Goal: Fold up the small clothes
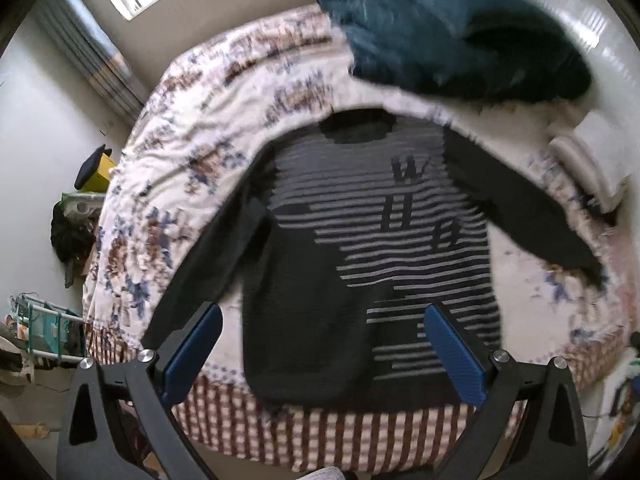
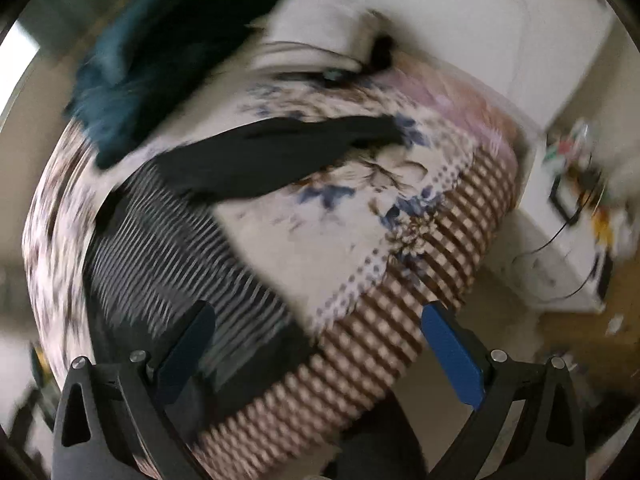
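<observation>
A dark sweater (image 1: pixel 320 280) with grey stripes and letters lies flat on the bed, neck far, both sleeves spread out. My left gripper (image 1: pixel 324 348) is open and empty, held above the sweater's near hem. In the right wrist view the sweater's striped body (image 2: pixel 168 248) is at the left and its black right sleeve (image 2: pixel 280 152) stretches across the bedspread. My right gripper (image 2: pixel 316 352) is open and empty above the bed's near right corner, right of the hem. The view is blurred.
The bed has a floral bedspread (image 1: pixel 192 152) with a checked border (image 1: pixel 320 432). A teal blanket heap (image 1: pixel 452 36) and a white pillow (image 1: pixel 592 156) lie at the far end. Clutter (image 1: pixel 68 232) stands on the floor left; a white cabinet (image 2: pixel 568 232) stands right.
</observation>
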{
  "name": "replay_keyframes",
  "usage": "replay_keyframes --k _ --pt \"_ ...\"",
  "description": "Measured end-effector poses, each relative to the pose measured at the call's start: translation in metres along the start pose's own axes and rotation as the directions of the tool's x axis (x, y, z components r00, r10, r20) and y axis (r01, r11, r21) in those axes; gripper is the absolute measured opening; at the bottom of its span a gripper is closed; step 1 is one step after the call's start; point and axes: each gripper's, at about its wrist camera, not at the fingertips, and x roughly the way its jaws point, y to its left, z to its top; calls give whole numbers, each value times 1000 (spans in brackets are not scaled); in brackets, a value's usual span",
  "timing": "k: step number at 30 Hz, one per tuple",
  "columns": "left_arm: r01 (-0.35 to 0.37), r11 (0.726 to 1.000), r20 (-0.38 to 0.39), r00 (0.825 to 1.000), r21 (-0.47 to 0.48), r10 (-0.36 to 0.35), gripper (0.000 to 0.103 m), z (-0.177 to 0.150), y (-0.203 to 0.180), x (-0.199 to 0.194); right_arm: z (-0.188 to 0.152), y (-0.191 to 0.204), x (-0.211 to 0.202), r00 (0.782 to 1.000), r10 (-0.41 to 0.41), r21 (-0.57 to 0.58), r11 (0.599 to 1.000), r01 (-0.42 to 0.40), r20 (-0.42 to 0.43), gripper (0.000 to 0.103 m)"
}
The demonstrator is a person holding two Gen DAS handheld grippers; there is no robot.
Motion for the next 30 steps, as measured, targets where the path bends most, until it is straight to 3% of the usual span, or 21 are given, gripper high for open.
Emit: replay_keyframes --k 3,8,10,12,16,19,20,21,23,27,30 --pt "-11 1000 -56 998 7 11 103 14 -37 59 49 -36 74 1000 18 158 987 -16 -9 103" --pt "-18 999 -144 989 44 24 103 31 -91 154 124 -89 181 1000 16 383 924 -8 -17 103" --pt "-18 999 -173 985 44 25 103 35 -110 184 151 -100 216 999 18 417 909 -5 -27 95" --pt "-20 999 -205 978 42 29 103 40 -128 217 173 -108 247 999 42 447 894 -23 -32 81" --pt "-18 998 -220 975 59 31 103 51 -156 262 202 -114 305 990 138 546 830 -116 1 81" --pt "-24 998 -222 974 56 36 103 58 -163 282 209 -119 317 987 138 619 770 -158 81 81" --pt "-21 999 -232 972 46 31 103 60 -163 288 209 -119 314 982 133 632 752 -187 133 73" --pt "-19 999 -238 971 35 27 103 62 -162 291 209 -119 311 980 109 641 743 -191 166 44" --pt "-9 1000 -242 970 9 11 103 63 -156 293 211 -115 309 984 63 637 755 -157 169 10" --pt "9 1000 -245 970 -5 -10 103 66 -143 283 231 -86 284 974 -10 523 845 -112 225 9" --pt "19 999 -222 975 -38 -27 103 73 -119 269 246 -39 235 945 -23 395 912 -114 326 9"
